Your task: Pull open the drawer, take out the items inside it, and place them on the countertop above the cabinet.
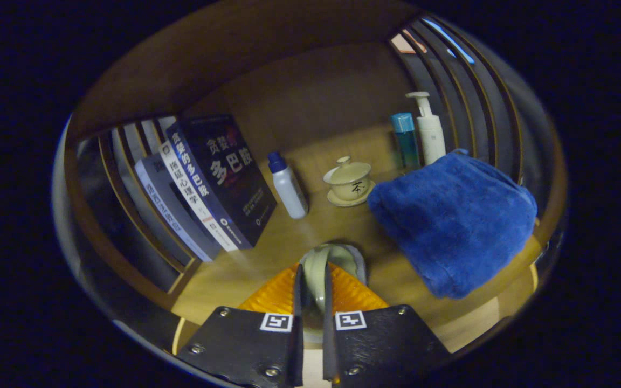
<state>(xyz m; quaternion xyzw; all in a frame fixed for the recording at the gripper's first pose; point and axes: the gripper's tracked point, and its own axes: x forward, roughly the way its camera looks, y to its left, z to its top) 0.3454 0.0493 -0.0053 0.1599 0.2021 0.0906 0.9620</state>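
Gripper point(313, 280) nearly closed, both fingers pinching rim of pale ceramic cup point(328, 264) (glazed, greyish-green), cup held just above wooden countertop point(267, 253). Landmark: lidded tea bowl point(349, 182) on saucer, beyond cup. Left of tea bowl: small white bottle point(288, 186) with blue cap, tilted; further left, leaning books point(202, 188) against slatted side. Right of tea bowl: folded blue towel point(453, 221), near edge. Behind towel, right of tea bowl: blue-capped bottle point(405, 140) beside white pump bottle point(429, 129), both upright.
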